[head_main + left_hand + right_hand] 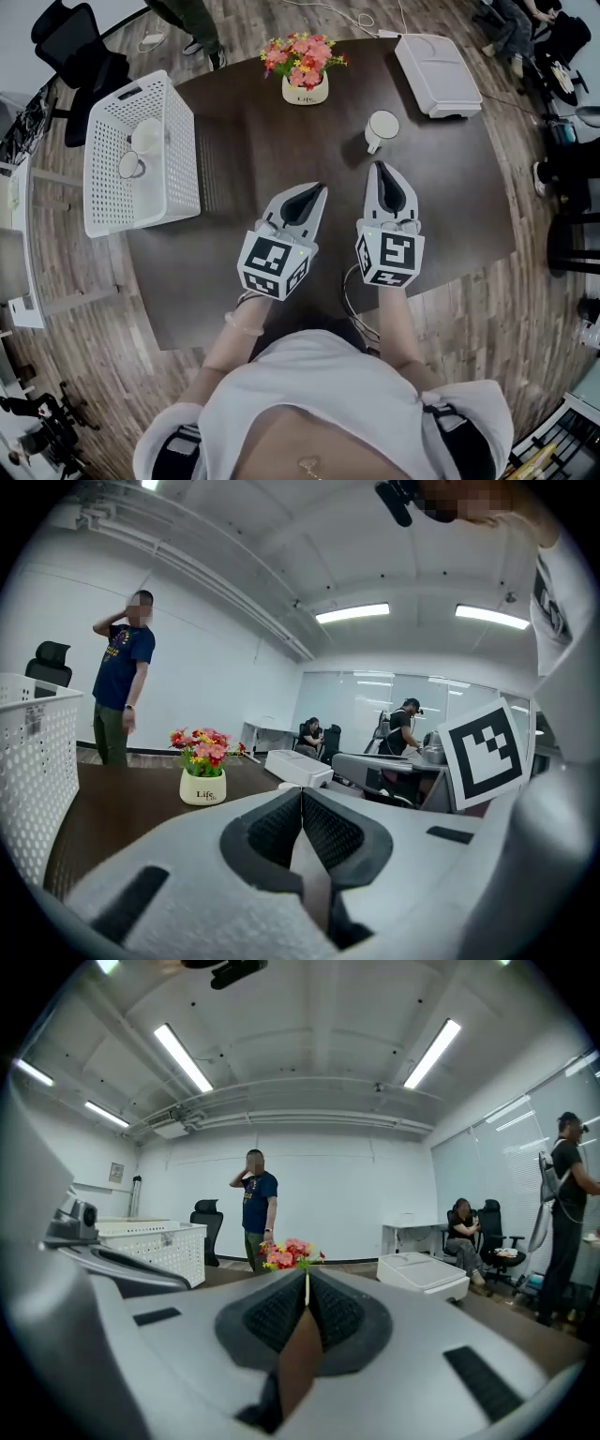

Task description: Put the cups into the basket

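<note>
Holding left tongs (317, 190) and right tongs (379, 169) shut, empty, we see two cups (147, 137) inside the basket (184, 159); a third cup (382, 128) stands on the tabletop (450, 206).

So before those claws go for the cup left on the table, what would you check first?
1. Cup to fetch: one cup stands upright on the table, just beyond the right claw. Ok.
2. Right claw open for a grasp: jaws shut, nothing between them. Not ok.
3. Left claw free: shut, empty. Ok.
4. Room in the basket: two cups sit at its far end, near end bare. Ok.
5. Flower pot out of the way: it stands farther back. Ok.
</note>
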`<state>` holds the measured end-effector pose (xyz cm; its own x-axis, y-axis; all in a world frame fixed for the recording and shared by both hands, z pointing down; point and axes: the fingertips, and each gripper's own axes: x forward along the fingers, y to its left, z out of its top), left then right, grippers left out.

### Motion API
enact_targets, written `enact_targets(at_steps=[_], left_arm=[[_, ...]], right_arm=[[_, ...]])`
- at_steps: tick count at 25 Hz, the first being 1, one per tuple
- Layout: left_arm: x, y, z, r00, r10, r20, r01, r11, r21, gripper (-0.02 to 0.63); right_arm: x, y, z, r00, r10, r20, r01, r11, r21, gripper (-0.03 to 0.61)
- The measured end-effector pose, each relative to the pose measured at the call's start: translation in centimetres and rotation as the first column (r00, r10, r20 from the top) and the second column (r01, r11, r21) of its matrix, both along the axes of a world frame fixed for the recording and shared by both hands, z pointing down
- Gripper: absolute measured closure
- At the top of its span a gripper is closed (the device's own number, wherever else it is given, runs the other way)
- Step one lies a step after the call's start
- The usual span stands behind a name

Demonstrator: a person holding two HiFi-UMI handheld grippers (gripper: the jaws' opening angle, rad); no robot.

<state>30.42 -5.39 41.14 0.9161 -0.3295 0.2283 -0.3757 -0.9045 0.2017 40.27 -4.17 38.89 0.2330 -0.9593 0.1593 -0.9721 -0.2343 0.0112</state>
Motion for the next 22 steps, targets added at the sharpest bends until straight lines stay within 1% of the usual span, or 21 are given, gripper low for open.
enact_targets(at_steps=[4, 6, 8, 10, 13, 17, 20, 21, 22], left_arm=[[1.4, -0.6, 0.6, 1.000, -0.013, 0.001, 0.013, 1.000, -0.019, 0.603], [1.7, -1.2, 1.1, 1.000, -0.027, 0.004, 0.027, 0.999, -0.033, 0.602], [1.9, -1.9, 1.8, 0.999, -0.040, 0.010, 0.040, 0.998, -0.046, 0.603], [2.3, -2.4, 2.4, 0.999, -0.046, 0.013, 0.046, 0.997, -0.055, 0.603], [3.2, -2.9, 3.0, 0.999, -0.046, 0.014, 0.047, 0.997, -0.066, 0.603], [4.2, -3.1, 3.7, 0.999, -0.043, 0.010, 0.044, 0.995, -0.087, 0.603], [4.4, -3.6, 4.4, 0.999, -0.052, 0.016, 0.053, 0.993, -0.103, 0.603], [4.4, -3.8, 4.6, 0.998, -0.056, 0.019, 0.058, 0.992, -0.108, 0.602], [4.3, -3.9, 4.8, 0.998, -0.062, 0.021, 0.063, 0.992, -0.112, 0.603]], right_arm=[[3.8, -1.2, 1.1, 1.000, -0.005, -0.029, 0.003, 0.997, -0.078, 0.568], [5.4, -2.2, 1.6, 0.998, -0.043, -0.043, 0.037, 0.990, -0.135, 0.568], [6.4, -3.3, 2.3, 0.994, -0.099, -0.048, 0.088, 0.977, -0.193, 0.568], [6.9, -4.1, 2.9, 0.988, -0.143, -0.061, 0.125, 0.963, -0.240, 0.568], [7.5, -4.9, 3.7, 0.979, -0.181, -0.092, 0.148, 0.945, -0.292, 0.565], [7.9, -5.8, 4.6, 0.967, -0.220, -0.128, 0.164, 0.925, -0.344, 0.561], [8.0, -6.6, 5.4, 0.961, -0.248, -0.119, 0.189, 0.910, -0.369, 0.560], [8.1, -6.8, 5.8, 0.959, -0.263, -0.106, 0.205, 0.902, -0.379, 0.544], [8.0, -7.1, 6.2, 0.956, -0.281, -0.086, 0.227, 0.891, -0.392, 0.507]])
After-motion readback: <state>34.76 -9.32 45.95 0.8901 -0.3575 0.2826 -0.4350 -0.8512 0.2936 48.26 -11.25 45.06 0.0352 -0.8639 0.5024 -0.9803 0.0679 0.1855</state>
